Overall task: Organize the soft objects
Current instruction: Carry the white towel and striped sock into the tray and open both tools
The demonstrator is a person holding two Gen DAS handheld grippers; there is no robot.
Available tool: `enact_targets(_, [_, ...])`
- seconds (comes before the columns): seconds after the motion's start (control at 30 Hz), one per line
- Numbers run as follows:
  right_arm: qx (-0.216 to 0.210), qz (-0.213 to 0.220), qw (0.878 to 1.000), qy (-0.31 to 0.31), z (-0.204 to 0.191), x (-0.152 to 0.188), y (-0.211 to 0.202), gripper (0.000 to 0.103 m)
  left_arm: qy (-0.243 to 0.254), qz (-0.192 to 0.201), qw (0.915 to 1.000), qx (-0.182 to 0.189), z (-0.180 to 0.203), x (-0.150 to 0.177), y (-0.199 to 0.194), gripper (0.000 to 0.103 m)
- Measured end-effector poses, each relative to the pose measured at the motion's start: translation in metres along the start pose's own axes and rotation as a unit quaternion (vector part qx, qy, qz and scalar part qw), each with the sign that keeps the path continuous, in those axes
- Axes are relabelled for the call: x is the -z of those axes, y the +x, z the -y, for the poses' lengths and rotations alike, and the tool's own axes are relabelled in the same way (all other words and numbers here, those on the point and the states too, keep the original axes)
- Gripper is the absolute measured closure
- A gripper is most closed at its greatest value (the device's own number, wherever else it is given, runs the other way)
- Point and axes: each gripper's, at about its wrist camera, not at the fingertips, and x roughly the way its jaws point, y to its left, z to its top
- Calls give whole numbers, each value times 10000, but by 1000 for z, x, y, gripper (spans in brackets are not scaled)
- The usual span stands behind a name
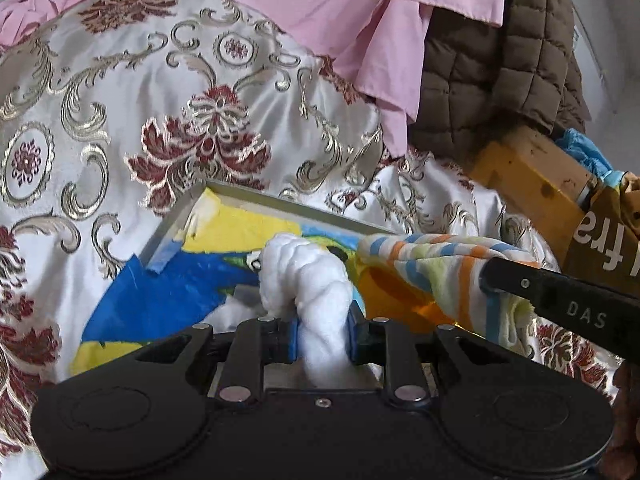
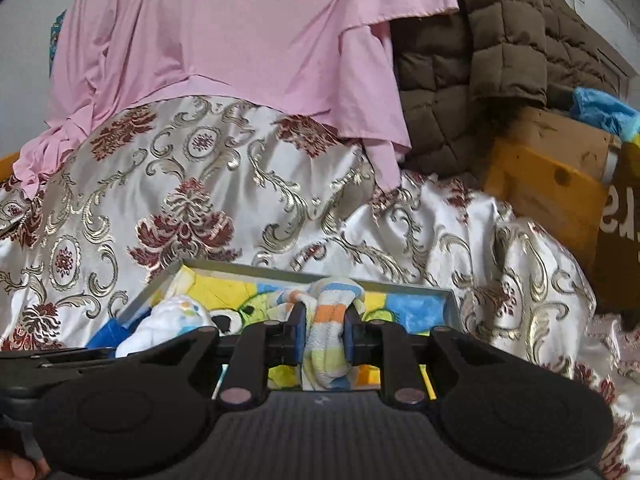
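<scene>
With the left gripper (image 1: pixel 322 338) pinching a twisted white fluffy cloth (image 1: pixel 308 276) and the right gripper (image 2: pixel 324 338) clamping a striped pastel towel (image 2: pixel 326 320) over the shallow grey tray (image 1: pixel 288 199), either soft bundle looked likely to spill past its low rim when released.

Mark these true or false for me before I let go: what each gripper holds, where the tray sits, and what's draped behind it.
1. The left gripper is shut on a white cloth. True.
2. The right gripper is empty. False: its jaws clamp a striped cloth.
3. The tray rests on the patterned bedspread. True.
4. A green sheet hangs behind. False: it is a pink sheet.
</scene>
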Motion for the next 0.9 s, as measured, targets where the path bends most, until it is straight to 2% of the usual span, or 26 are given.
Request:
enact_targets(0.23, [78, -199, 9997, 125, 20, 17, -1, 80, 113, -163, 9997, -148, 4, 9, 5, 77])
enact_targets(0.43, [58, -215, 9997, 123, 26, 28, -11, 67, 248, -149, 9992, -259, 13, 14, 0, 69])
enact_targets(0.63, [-6, -86, 9999, 134, 28, 25, -30, 48, 343, -1, 9988, -341, 22, 14, -19, 49])
enact_targets(0.7, [-22, -18, 9998, 174, 29, 22, -39, 40, 335, 86, 9988, -355, 24, 13, -28, 39])
enact_targets(0.77, [-70, 42, 9997, 226, 29, 20, -50, 27, 221, 203, 9991, -314, 24, 11, -42, 32])
enact_targets(0.9, [-222, 185, 9994, 178, 27, 20, -77, 18, 128, 412, 9986, -291, 24, 11, -73, 23])
